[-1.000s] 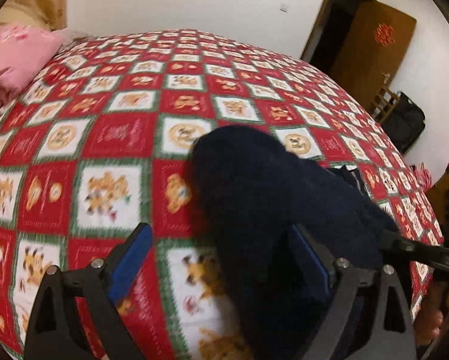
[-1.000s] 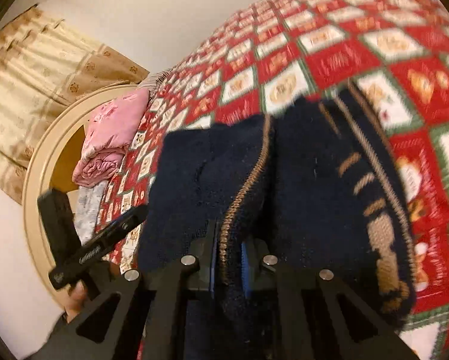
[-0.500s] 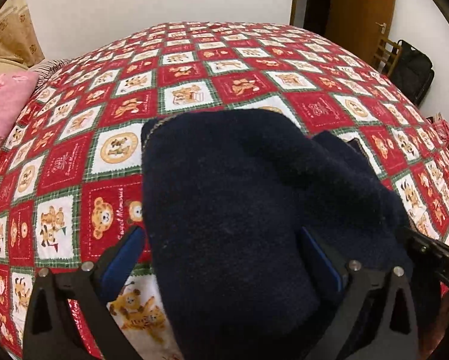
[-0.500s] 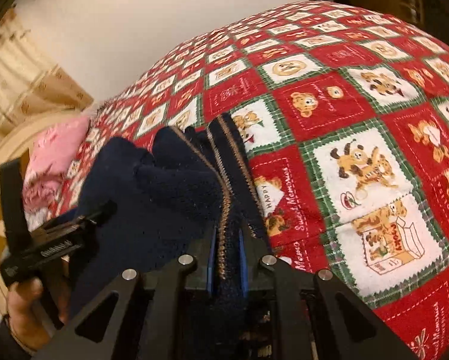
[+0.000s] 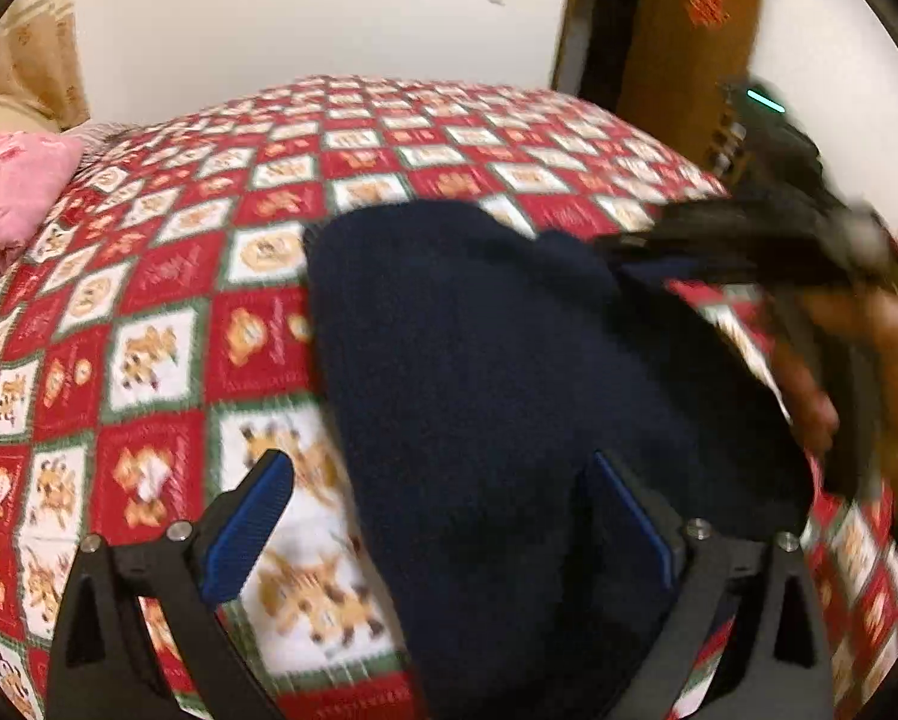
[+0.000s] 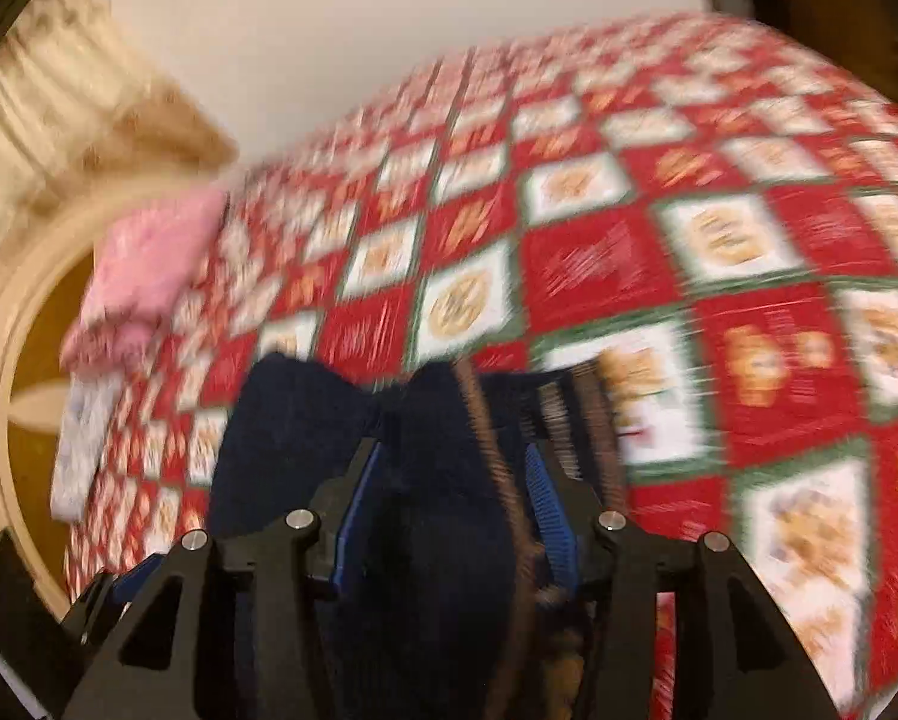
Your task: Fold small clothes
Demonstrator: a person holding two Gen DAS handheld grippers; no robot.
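Navy knit, a small dark garment (image 5: 508, 396), is seen spread on the red-and-white patchwork bedspread (image 5: 161, 300) in the left wrist view, its long axis running from the tongs toward the far wall. The left gripper (image 5: 443, 516) is held wide, with the cloth lying between its blue pads (image 5: 251, 516) but not pinched. The other tool and the hand holding it are glimpsed at the garment's right edge (badly blurred). A pink pillow (image 5: 11, 192) is seen at the bed's far left.

In the right wrist view, the garment's (image 6: 443, 480) tan-striped edge is seen between the jaws of the right gripper (image 6: 449, 492), which are opening; a firm pinch no longer appears to be kept. The garment is judged equally near to both hands, directly ahead of each.
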